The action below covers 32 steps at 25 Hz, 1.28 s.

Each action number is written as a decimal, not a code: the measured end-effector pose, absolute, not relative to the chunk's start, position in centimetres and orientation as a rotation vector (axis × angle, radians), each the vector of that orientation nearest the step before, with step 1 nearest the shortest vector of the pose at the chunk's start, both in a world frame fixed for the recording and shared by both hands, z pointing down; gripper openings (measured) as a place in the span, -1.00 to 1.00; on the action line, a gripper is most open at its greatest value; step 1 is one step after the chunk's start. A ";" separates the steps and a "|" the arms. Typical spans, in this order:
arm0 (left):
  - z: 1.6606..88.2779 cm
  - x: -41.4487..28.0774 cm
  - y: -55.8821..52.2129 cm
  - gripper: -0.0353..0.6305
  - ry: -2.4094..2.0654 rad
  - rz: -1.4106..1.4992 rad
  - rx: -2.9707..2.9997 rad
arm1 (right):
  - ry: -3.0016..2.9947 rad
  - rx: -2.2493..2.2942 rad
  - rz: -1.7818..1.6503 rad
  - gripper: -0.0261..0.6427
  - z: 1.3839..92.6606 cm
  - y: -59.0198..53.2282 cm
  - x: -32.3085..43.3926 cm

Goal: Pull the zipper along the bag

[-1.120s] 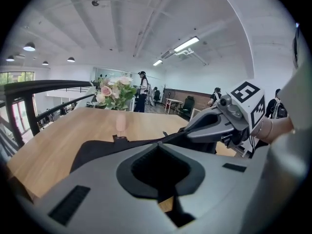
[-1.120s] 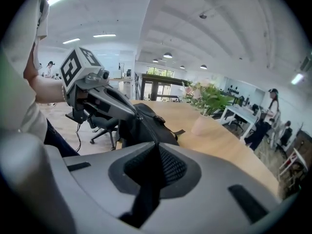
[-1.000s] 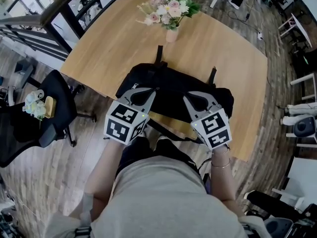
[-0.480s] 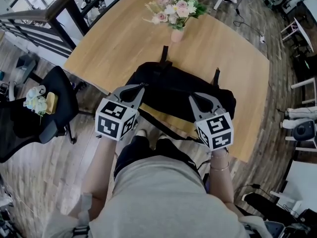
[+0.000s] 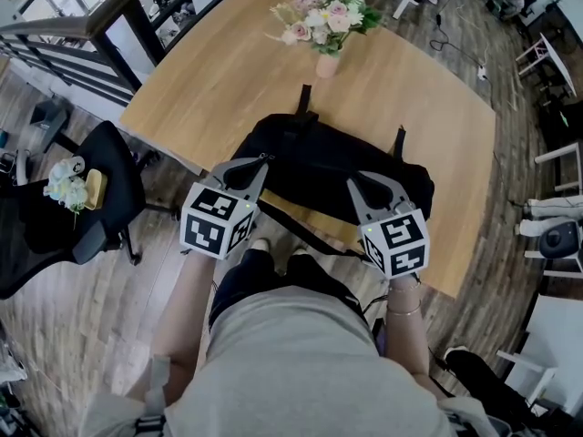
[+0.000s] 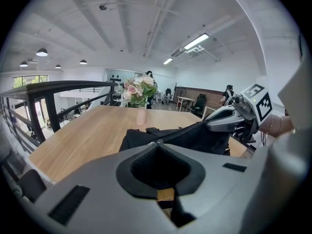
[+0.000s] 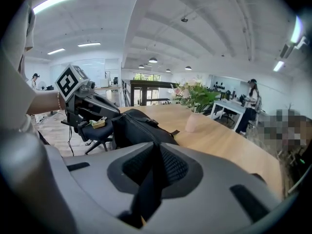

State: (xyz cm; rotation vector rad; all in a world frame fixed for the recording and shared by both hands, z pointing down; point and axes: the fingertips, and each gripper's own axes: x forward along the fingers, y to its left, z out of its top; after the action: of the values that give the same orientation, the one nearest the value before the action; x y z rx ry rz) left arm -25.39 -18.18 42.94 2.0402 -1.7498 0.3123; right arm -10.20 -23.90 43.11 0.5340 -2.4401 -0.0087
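Now the left gripper, clamped on the zipper pull, has slid left along the bag, while the right gripper has just been easing its jaws around the strap, so the pull is likely finishing.

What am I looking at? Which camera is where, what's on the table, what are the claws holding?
No robot: a person holds a two-jaw gripper in each hand; the marker cubes belong to them. The head view comes from a camera on the person's head, looking down. The two gripper views come from cameras riding on each gripper, looking along its jaws. On the wooden table lie a black bag and a vase of flowers. The left gripper is shut at the bag's left end; what it pinches is too small to tell. The right gripper pinches a black strap of the bag, though its jaws have just been opening.
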 end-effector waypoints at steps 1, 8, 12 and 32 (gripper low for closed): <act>43.0 -25.4 -18.2 -0.83 -1.755 0.324 2.037 | -2.437 0.540 -0.010 -0.75 43.1 -23.9 -10.2; 42.7 -24.9 -18.1 -0.83 -1.805 0.330 2.012 | -2.479 0.551 0.018 -0.63 42.1 -23.2 -10.6; 41.0 -23.9 -18.7 -0.83 -1.833 0.242 2.019 | -2.570 0.583 0.141 -0.59 41.1 -22.7 -10.5; 37.1 -13.3 -20.7 -0.84 -1.569 0.121 2.342 | -2.793 0.787 0.364 -0.90 37.1 -20.8 -7.9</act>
State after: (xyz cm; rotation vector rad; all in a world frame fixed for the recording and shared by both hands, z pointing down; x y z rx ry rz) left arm -13.29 -20.71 37.07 2.3415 -1.5692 0.1213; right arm -7.88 -20.78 37.09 0.7867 -2.7926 0.3644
